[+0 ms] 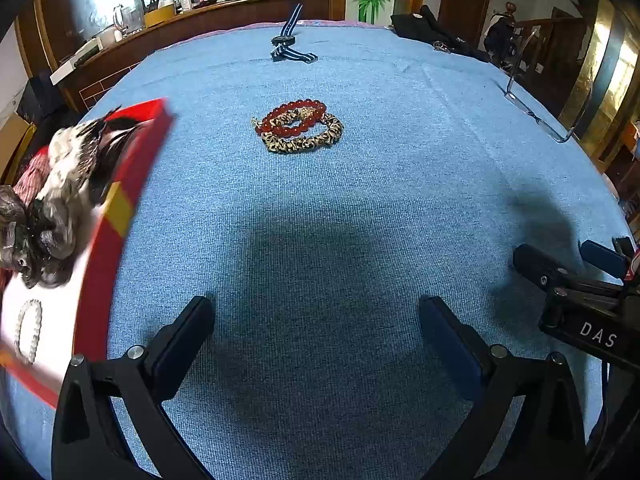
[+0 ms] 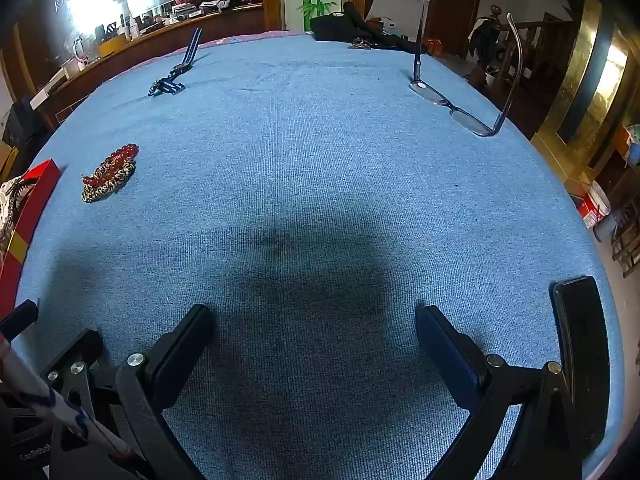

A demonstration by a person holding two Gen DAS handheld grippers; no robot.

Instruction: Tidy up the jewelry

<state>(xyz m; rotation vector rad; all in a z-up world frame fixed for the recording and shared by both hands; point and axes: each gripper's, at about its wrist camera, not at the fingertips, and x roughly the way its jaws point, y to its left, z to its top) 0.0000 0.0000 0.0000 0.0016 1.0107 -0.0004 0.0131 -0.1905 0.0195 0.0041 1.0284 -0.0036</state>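
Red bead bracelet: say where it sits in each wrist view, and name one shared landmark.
Left wrist view: red bead bracelet just above centre, overlapping the leopard-print scrunchie.
Right wrist view: far left, same scrunchie under it.
Shared landmark: red box at the left edge.

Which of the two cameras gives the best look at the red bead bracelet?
The left wrist view: the red bead bracelet lies near the middle, its beads distinct, overlapping a leopard-print scrunchie. The right wrist view shows it small at the left edge.
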